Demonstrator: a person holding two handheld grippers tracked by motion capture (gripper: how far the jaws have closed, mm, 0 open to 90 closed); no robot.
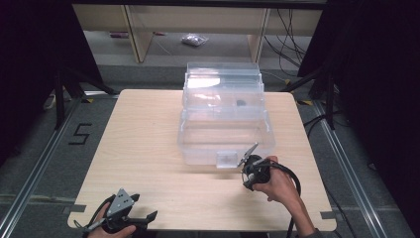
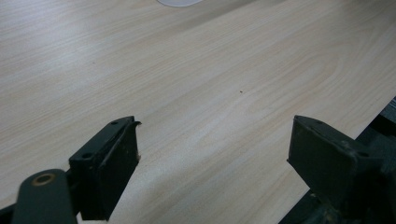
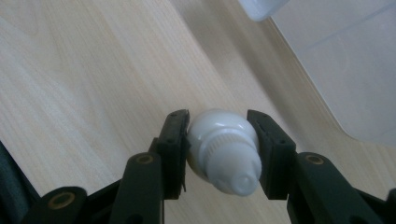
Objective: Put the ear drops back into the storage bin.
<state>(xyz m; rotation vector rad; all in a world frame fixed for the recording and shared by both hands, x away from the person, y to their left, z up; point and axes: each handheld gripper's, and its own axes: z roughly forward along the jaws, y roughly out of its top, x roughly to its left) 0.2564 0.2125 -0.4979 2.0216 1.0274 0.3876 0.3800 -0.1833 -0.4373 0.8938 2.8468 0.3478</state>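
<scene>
A small white bottle [image 3: 223, 154] with a ribbed neck and a nozzle tip sits between the jaws of my right gripper [image 3: 218, 127], which is shut on its body. In the high view the right gripper [image 1: 249, 181] hovers over the table just in front of a clear plastic storage box [image 1: 225, 119], near the box's front latch [image 1: 227, 159]. A corner of the box [image 3: 336, 70] lies to the upper right of the held bottle. My left gripper [image 1: 148, 216] rests open at the table's front left edge, jaws [image 2: 215, 140] wide apart with bare wood between them.
The light wooden table [image 1: 143, 148] is bare to the left of the box. A small dark object [image 1: 240, 103] lies inside the box's rear part. Beyond the table stand wooden shelf legs [image 1: 140, 34], a small bag [image 1: 194, 39] on the floor, and cables [image 1: 289, 34].
</scene>
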